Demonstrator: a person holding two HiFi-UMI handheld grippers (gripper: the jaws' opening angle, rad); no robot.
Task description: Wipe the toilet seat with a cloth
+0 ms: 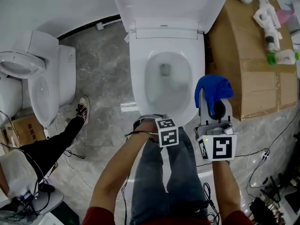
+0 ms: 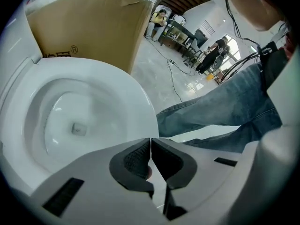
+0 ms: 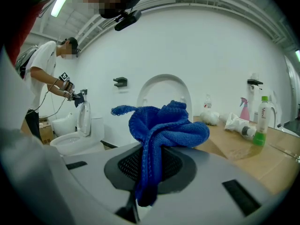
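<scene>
Grips cloth [image 3: 164,125], likely soft, light, floppy, by bunched middle in right gripper [image 3: 149,172] beside toilet seat [image 1: 137,78]; holds left gripper [image 2: 151,156] shut, empty.

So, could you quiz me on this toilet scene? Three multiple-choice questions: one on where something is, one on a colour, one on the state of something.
1. Where is the cloth?
A) in the toilet bowl
B) in the right gripper
C) on the floor

2. What colour is the cloth?
A) blue
B) yellow
C) white

3. How do the jaws of the left gripper stand?
A) wide apart
B) closed together, empty
C) closed on the cloth

Answers:
1 B: the right gripper view shows the cloth pinched between that gripper's jaws.
2 A: it looks blue in both the head view and the right gripper view.
3 B: the left gripper view shows the jaws meeting with nothing between them.
</scene>
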